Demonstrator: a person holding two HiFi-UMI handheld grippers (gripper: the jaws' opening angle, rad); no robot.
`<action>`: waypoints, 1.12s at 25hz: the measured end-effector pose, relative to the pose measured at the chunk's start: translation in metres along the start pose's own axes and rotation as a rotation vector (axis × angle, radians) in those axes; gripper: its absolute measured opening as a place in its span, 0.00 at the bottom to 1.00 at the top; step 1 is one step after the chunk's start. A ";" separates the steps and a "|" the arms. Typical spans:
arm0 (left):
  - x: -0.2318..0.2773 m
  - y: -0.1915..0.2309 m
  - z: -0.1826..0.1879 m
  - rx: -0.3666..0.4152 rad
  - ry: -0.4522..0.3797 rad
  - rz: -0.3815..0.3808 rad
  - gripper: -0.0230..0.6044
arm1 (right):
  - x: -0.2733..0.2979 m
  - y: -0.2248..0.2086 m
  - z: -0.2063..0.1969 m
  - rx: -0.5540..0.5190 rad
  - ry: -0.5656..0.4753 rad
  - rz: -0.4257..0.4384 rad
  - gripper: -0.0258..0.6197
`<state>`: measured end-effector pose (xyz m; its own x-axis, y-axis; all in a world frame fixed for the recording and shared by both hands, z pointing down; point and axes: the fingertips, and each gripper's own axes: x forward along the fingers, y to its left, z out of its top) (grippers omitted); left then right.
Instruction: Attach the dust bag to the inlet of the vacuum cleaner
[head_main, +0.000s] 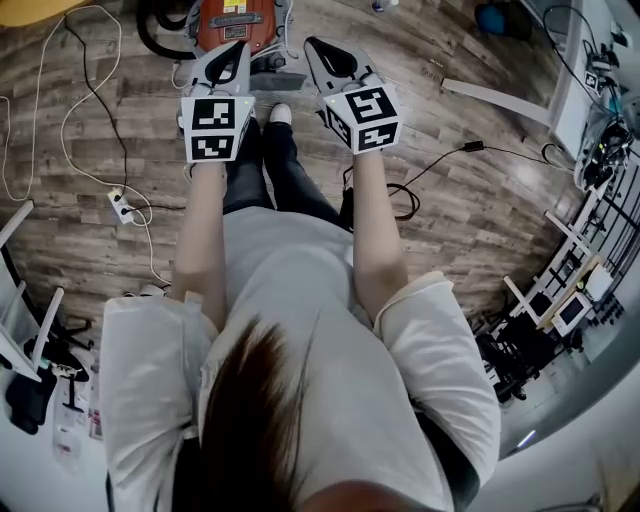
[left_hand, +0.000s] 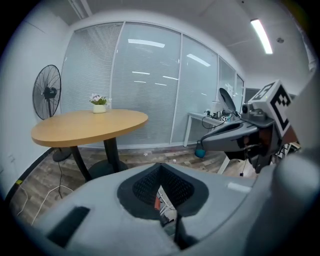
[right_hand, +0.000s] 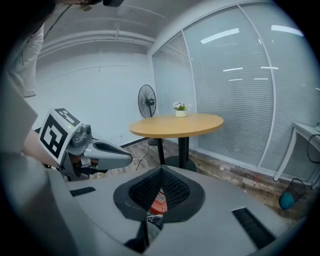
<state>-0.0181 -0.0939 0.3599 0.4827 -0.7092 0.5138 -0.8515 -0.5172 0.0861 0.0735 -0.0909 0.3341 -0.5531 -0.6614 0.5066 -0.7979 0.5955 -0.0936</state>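
Note:
The orange vacuum cleaner (head_main: 235, 22) stands on the wood floor at the top of the head view, with a black hose (head_main: 158, 35) curling at its left. I see no dust bag in any view. My left gripper (head_main: 234, 50) and right gripper (head_main: 320, 46) are held side by side in the air in front of the person, short of the vacuum. Both are shut with nothing between the jaws. In the left gripper view the shut left gripper (left_hand: 161, 169) shows a sliver of the orange vacuum (left_hand: 157, 202) below it. The right gripper view shows the shut right gripper (right_hand: 161, 171) above the vacuum (right_hand: 160, 200).
A round wooden table (left_hand: 90, 125) with a small flower pot stands before a glass wall, a standing fan (left_hand: 47, 92) beside it. A white power strip (head_main: 122, 205) and white cable lie on the floor at left, a black cable (head_main: 440, 160) at right. Racks (head_main: 560, 300) crowd the right edge.

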 end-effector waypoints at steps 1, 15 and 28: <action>-0.004 0.001 0.006 -0.001 -0.011 0.004 0.06 | -0.003 0.001 0.006 0.003 -0.013 -0.004 0.04; -0.050 0.001 0.096 0.015 -0.180 0.028 0.06 | -0.038 0.008 0.071 -0.010 -0.084 -0.008 0.04; -0.083 -0.001 0.164 0.053 -0.305 0.014 0.06 | -0.077 0.017 0.128 -0.002 -0.208 -0.019 0.04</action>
<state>-0.0239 -0.1133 0.1768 0.5170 -0.8234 0.2337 -0.8505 -0.5249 0.0322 0.0720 -0.0885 0.1838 -0.5753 -0.7524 0.3207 -0.8085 0.5826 -0.0836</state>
